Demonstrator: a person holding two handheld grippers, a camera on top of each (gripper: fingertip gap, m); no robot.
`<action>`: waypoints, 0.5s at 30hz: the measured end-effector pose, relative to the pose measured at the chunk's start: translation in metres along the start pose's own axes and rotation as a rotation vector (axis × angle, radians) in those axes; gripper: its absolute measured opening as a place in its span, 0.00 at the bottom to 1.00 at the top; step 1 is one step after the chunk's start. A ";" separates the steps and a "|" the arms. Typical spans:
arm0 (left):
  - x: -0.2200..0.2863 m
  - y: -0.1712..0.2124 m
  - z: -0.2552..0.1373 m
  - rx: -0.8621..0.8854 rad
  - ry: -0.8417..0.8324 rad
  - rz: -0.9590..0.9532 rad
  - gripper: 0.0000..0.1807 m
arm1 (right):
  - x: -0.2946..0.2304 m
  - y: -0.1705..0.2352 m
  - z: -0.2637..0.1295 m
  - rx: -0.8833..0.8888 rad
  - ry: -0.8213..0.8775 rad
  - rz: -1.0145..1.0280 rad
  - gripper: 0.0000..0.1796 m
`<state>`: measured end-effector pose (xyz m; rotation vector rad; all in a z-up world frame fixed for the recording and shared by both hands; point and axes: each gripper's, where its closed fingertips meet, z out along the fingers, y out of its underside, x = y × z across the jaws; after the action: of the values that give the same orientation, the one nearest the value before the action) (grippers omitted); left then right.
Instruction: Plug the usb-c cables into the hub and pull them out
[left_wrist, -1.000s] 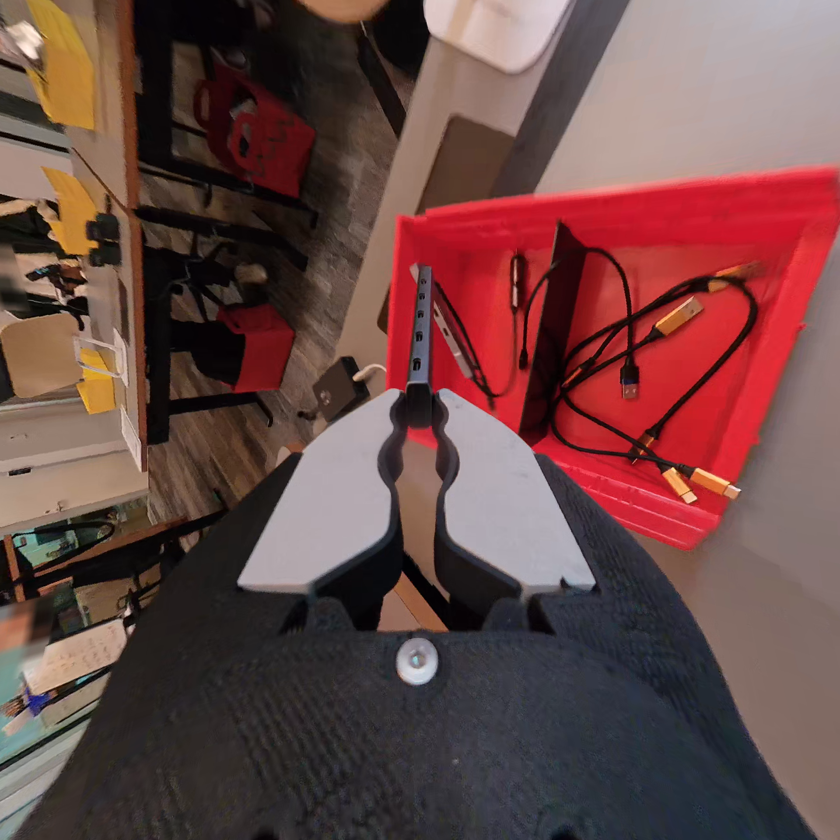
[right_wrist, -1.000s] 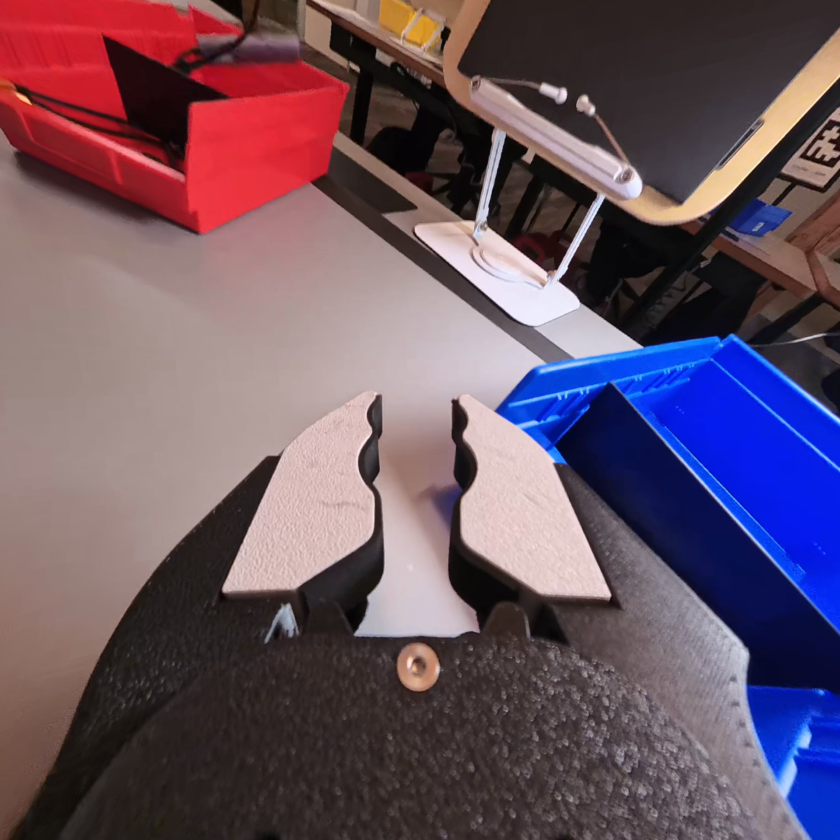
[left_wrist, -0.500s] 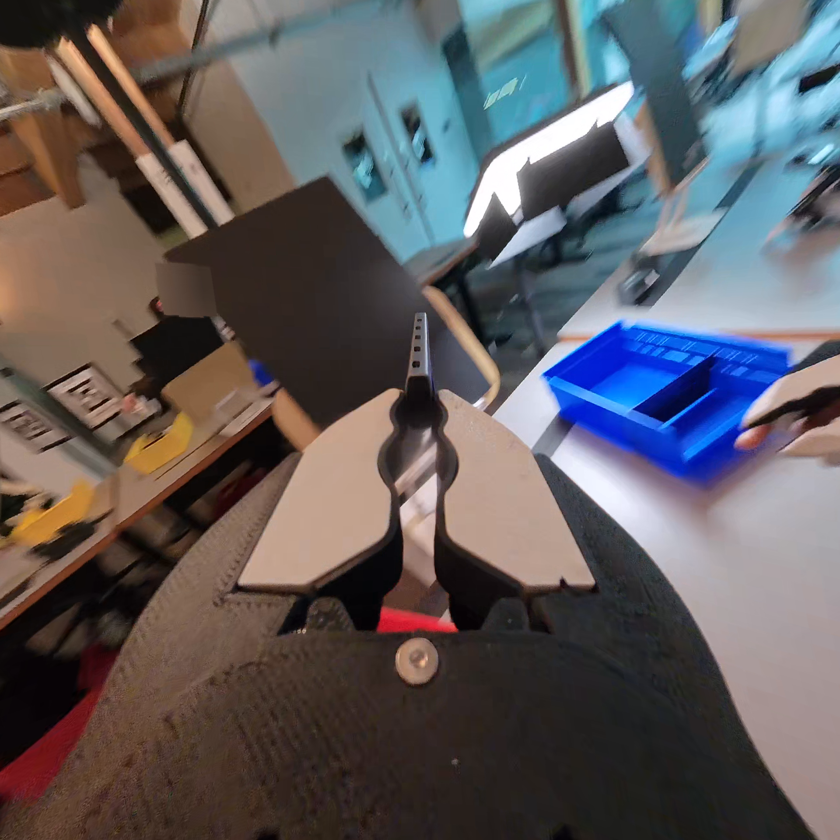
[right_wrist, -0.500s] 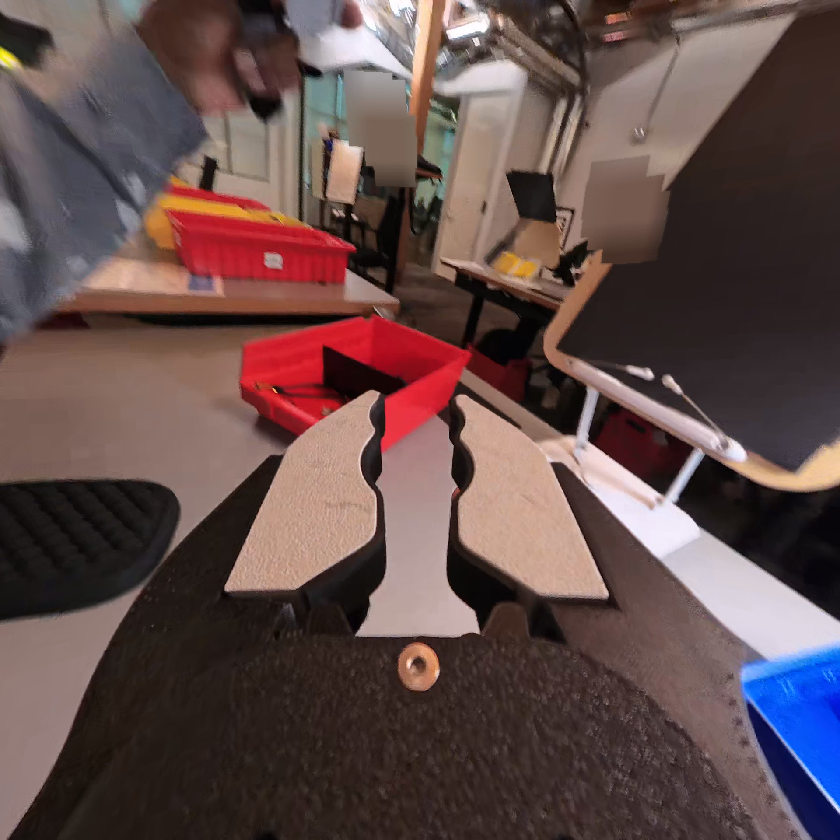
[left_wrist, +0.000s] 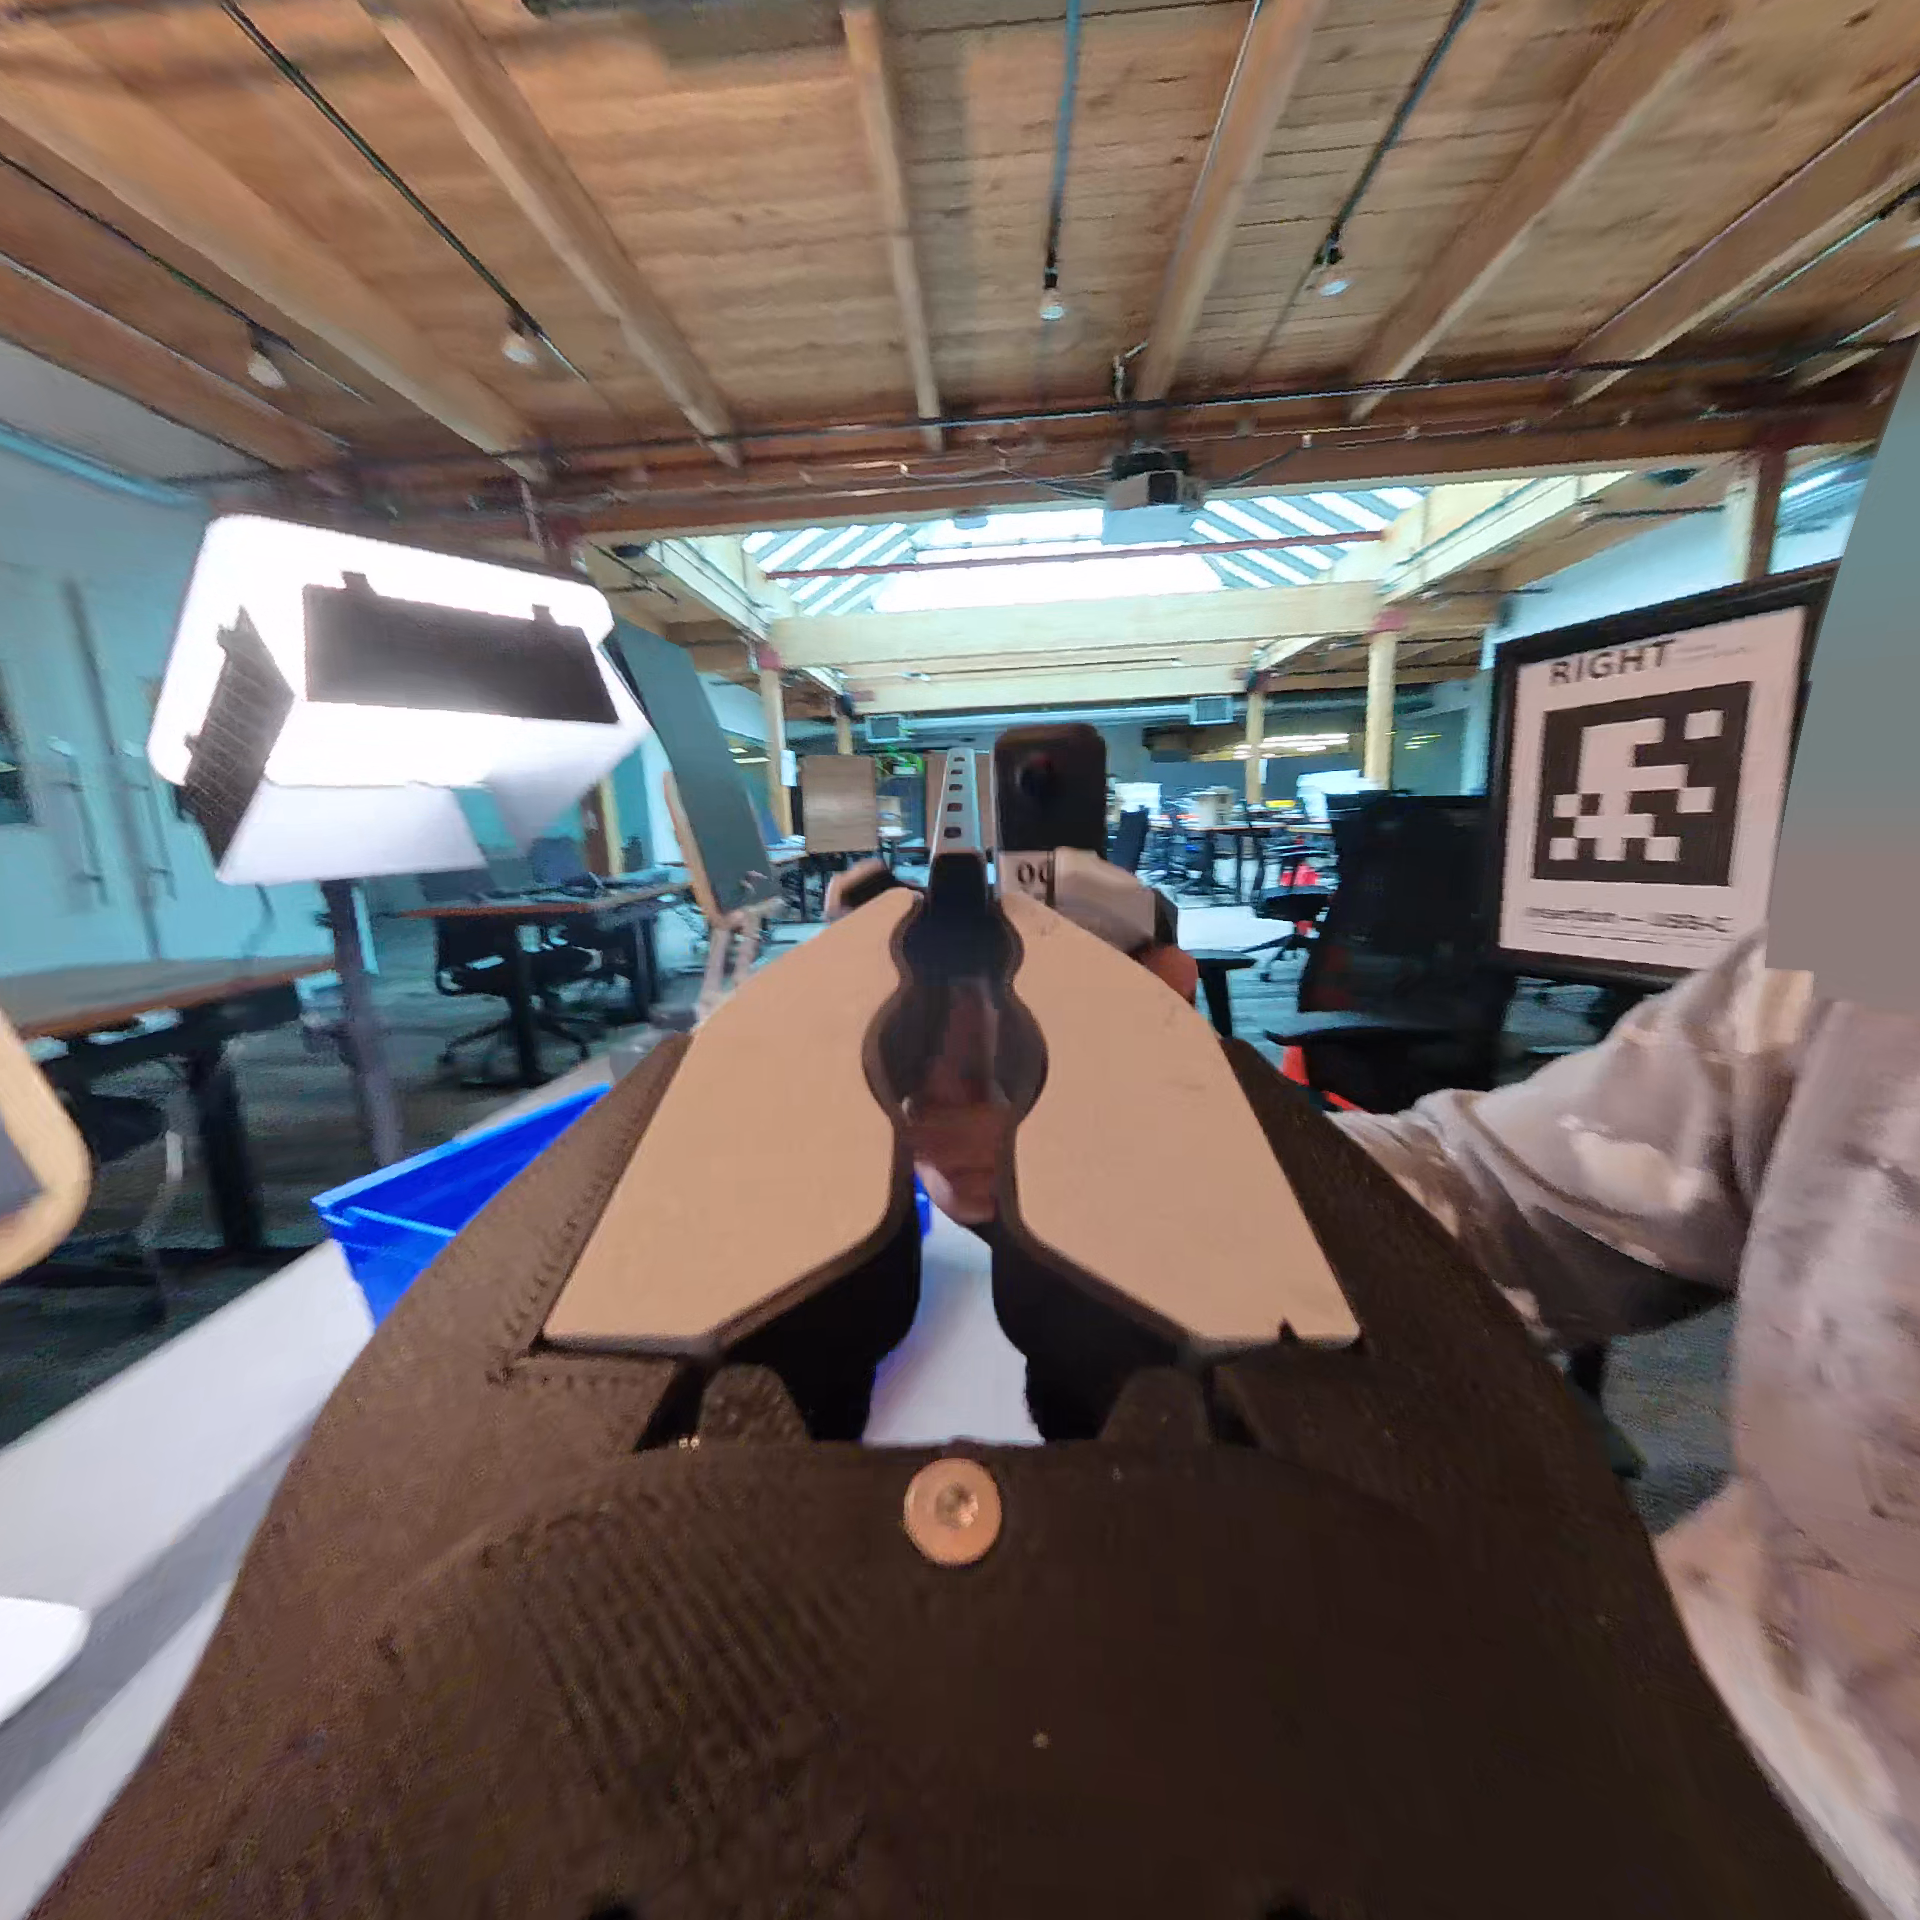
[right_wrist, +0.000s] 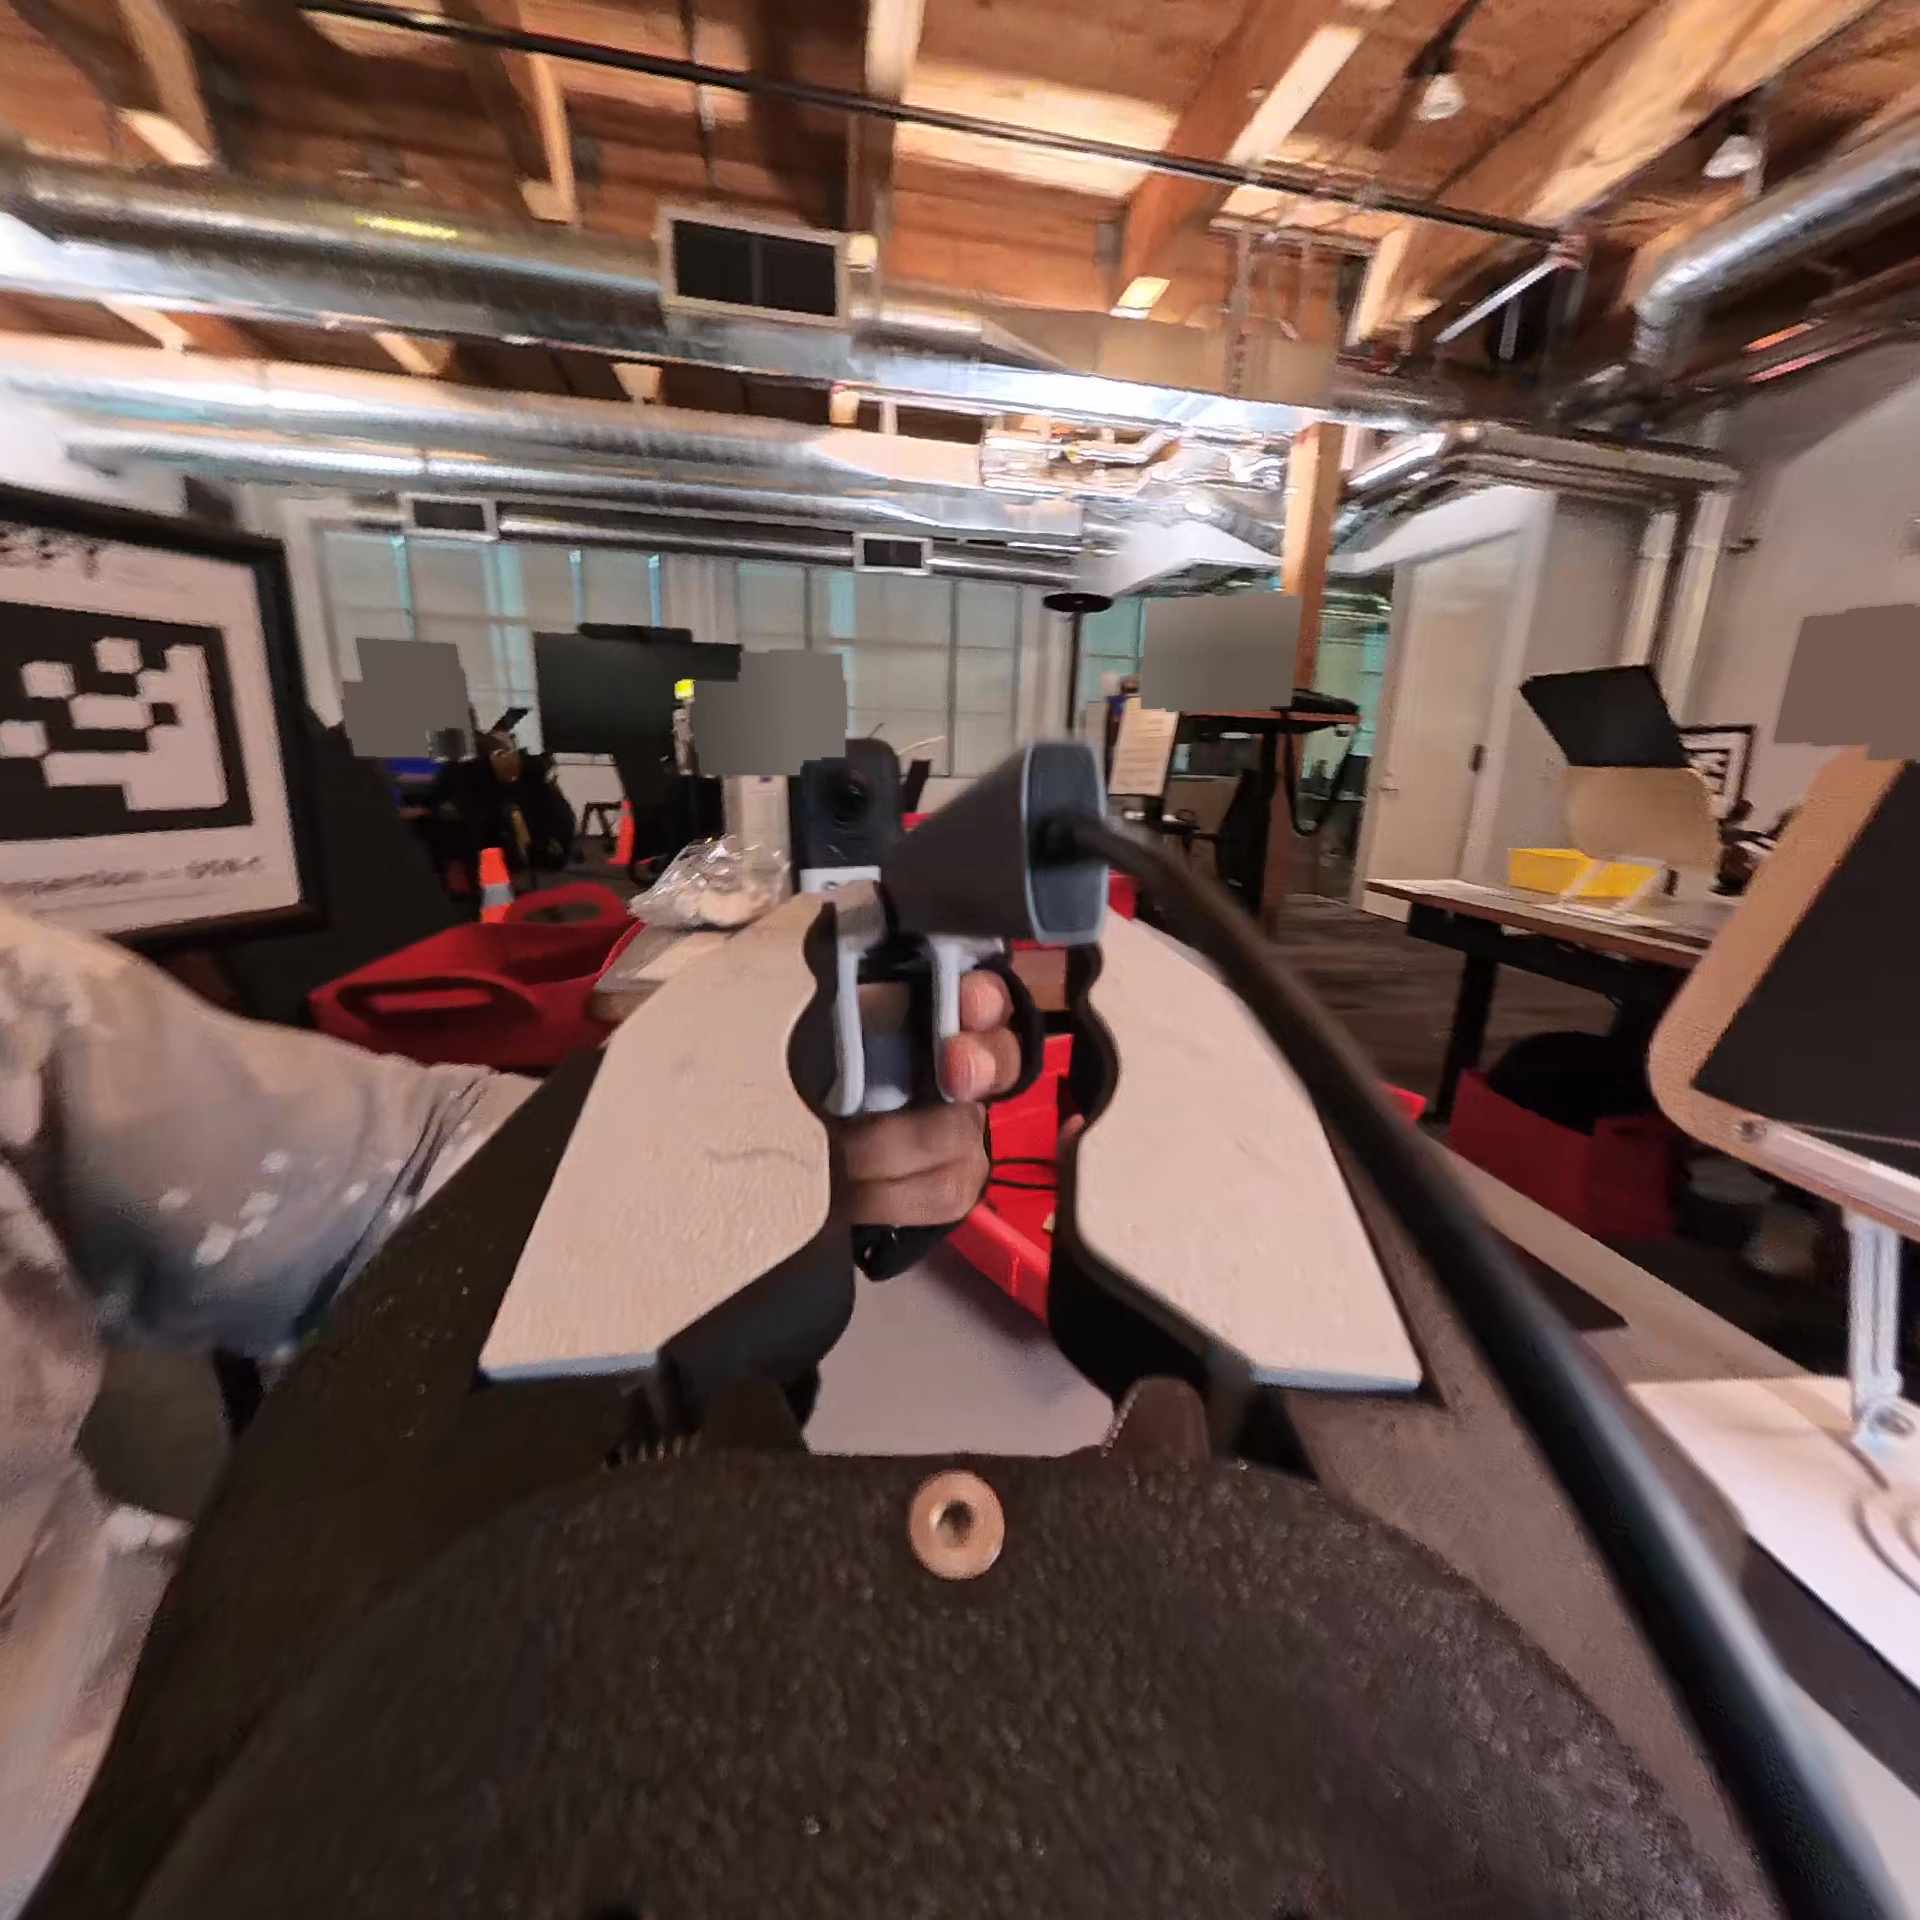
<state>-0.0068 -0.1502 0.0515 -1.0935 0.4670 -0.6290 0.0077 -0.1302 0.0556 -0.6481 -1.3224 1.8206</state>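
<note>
My left gripper (left_wrist: 961, 896) is shut on the slim grey hub (left_wrist: 958, 810), which sticks out forward past the fingertips, raised above the table. In the right wrist view the hub (right_wrist: 1060, 844) shows end-on, with its thick black cable (right_wrist: 1351, 1122) trailing down to the right past my right finger. My right gripper (right_wrist: 961, 925) is open and empty and faces the left gripper, which a hand (right_wrist: 914, 1143) holds just beyond my fingertips. The red bin (right_wrist: 1013, 1247) lies behind and below. I cannot make out the USB-C cables.
A blue bin (left_wrist: 447, 1195) sits on the grey table (left_wrist: 156, 1455) at the lower left. A person's pale sleeve (left_wrist: 1621, 1195) reaches in from the right. A framed black-and-white marker board (left_wrist: 1642, 779) stands behind. A tablet on a white stand (right_wrist: 1818, 1039) is at the right. My two grippers' fingertips are within a few centimetres of each other.
Both grippers swung up from the table and now point level at each other. The left one kept hold of the hub, lifted out of the red bin. The right one stayed open.
</note>
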 end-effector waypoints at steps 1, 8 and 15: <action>0.003 0.010 -0.003 0.001 0.014 -0.017 0.06 | -0.006 0.003 -0.004 -0.011 -0.030 -0.024 0.19; 0.006 0.074 -0.029 -0.189 0.020 -0.065 0.06 | -0.010 0.051 -0.020 -0.228 -0.004 -0.162 0.08; -0.040 0.086 -0.089 -0.554 -0.251 -0.011 0.15 | 0.003 0.076 -0.042 -0.352 0.117 -0.345 0.06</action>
<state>-0.0725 -0.1557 -0.0608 -1.6786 0.4264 -0.3678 0.0165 -0.1162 -0.0294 -0.6501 -1.5806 1.2698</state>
